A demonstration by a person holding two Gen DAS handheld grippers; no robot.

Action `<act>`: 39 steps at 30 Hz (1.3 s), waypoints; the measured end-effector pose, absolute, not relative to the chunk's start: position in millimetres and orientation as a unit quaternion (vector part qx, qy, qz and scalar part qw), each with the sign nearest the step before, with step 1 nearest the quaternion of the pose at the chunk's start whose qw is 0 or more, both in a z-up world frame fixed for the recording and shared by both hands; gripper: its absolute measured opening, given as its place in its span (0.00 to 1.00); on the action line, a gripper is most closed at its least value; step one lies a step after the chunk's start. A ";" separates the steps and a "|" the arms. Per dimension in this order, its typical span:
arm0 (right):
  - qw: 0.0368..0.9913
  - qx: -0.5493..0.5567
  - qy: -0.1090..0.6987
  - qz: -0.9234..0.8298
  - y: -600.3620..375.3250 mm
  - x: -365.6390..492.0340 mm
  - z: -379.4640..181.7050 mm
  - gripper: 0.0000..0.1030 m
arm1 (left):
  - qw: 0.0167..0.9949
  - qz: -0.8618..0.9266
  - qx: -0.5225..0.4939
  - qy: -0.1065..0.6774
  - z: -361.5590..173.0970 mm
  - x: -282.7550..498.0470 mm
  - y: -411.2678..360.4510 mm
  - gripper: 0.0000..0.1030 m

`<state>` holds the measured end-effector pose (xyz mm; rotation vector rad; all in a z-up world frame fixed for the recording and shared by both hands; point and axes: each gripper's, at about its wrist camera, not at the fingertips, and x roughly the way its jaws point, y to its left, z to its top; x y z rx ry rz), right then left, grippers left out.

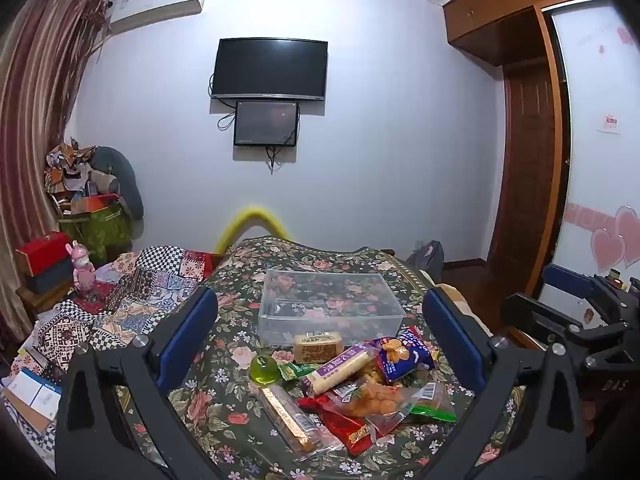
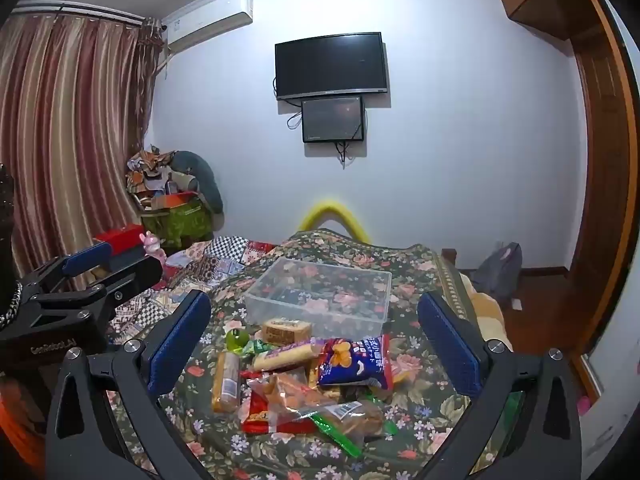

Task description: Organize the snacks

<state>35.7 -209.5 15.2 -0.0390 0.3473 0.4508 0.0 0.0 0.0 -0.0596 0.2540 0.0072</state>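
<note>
A: Hovering over a floral-patterned green bedspread (image 1: 224,412), the left gripper (image 1: 320,340) holds its blue-padded fingers (image 1: 188,332) spread wide with nothing between them. Below lies a heap of snack packets (image 1: 352,388): a blue-and-purple crinkled chip bag (image 1: 404,352), a long white-and-purple wrapped bar (image 1: 340,368), a clear bag of orange puffs (image 1: 372,400), a red foil packet (image 1: 344,424) and a round green jelly cup (image 1: 264,368). Just beyond the heap stands an empty clear rectangular plastic box (image 1: 332,308).

B: And the right wrist view?

A: Same bed, seen from the other side. The right gripper (image 2: 316,344) is likewise wide open and grips nothing. The snack packets (image 2: 304,384) lie between its blue pads (image 2: 448,340), near the clear box (image 2: 320,292). The left gripper (image 2: 92,280) shows at the left edge, apart from the heap.
</note>
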 end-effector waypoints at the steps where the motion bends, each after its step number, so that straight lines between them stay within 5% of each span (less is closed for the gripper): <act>1: 0.960 -0.019 0.172 0.222 -209.3 35.9 15.0 1.00 | 0.992 0.003 -0.034 0.126 -0.1 -0.1 0.2 1.00; 39: 0.961 -0.019 0.173 0.217 -210.6 37.5 17.5 1.00 | 0.991 -0.002 -0.025 0.133 -12.0 -1.4 -4.6 1.00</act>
